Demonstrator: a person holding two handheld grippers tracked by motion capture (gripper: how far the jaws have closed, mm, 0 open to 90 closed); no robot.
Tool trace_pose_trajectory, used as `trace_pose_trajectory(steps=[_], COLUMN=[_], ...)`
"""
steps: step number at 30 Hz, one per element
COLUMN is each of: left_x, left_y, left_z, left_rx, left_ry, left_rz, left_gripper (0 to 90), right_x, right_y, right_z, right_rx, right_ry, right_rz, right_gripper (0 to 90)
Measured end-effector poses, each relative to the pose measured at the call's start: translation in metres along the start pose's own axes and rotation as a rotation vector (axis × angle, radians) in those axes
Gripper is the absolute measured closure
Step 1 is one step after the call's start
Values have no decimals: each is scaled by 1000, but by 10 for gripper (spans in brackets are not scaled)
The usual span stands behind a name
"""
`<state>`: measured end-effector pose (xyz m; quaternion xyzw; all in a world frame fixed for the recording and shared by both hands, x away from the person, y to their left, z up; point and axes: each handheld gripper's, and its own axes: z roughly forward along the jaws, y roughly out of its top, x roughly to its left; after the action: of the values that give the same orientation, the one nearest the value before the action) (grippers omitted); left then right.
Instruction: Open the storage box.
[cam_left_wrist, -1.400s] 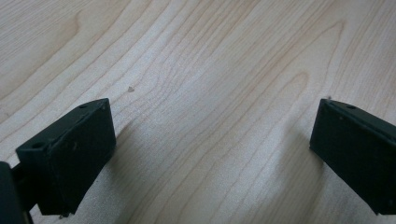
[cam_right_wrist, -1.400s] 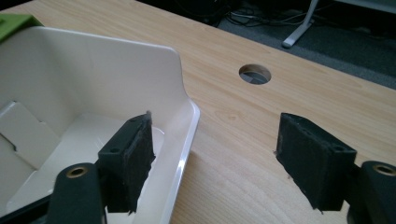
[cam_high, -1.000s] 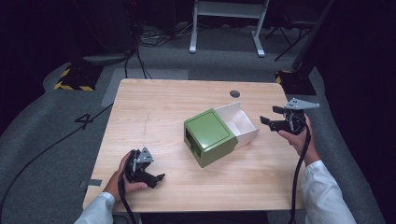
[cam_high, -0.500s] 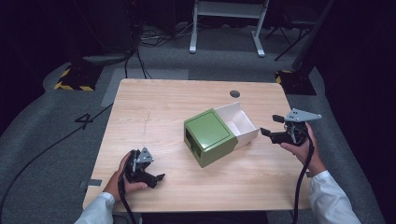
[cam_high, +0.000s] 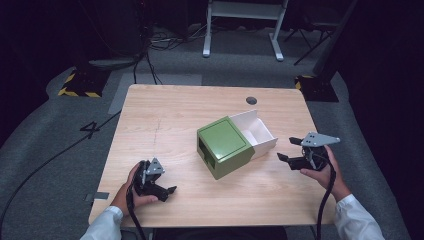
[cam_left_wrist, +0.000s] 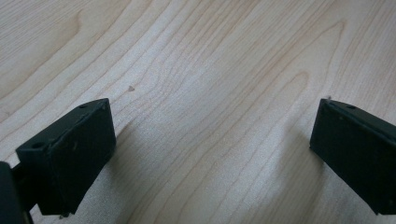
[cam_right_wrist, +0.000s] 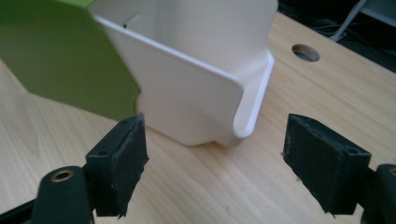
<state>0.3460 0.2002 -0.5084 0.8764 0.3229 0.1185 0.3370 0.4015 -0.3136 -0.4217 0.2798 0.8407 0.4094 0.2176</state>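
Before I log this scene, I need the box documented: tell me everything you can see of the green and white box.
The box is a green outer sleeve with a white inner drawer slid partly out toward the table's far right. It looks like smooth plastic; the sleeve's front face has a cutout. The drawer is open-topped, with a divider inside and a rounded corner. It sits flat and skewed near the middle of the wooden table. Nothing grips it; the right gripper, jaws open, points at the drawer's end.
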Motion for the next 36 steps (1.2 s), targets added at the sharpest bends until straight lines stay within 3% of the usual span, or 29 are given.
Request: trace_pose_trajectory(steps=[9, 17, 27, 36], left_x=[0, 0, 0, 0], left_y=[0, 0, 0, 0], left_z=[0, 0, 0, 0], left_rx=[0, 0, 0, 0], left_ry=[0, 0, 0, -1], left_rz=[0, 0, 0, 0], left_gripper=[5, 5, 5, 5], right_x=[13, 15, 11, 8], right_y=[-21, -42, -78, -100], right_z=[4, 4, -3, -7], right_rx=[65, 111, 164, 172], right_ry=[20, 12, 9, 13], right_rz=[-33, -31, 20, 64], right_gripper=[214, 212, 212, 205])
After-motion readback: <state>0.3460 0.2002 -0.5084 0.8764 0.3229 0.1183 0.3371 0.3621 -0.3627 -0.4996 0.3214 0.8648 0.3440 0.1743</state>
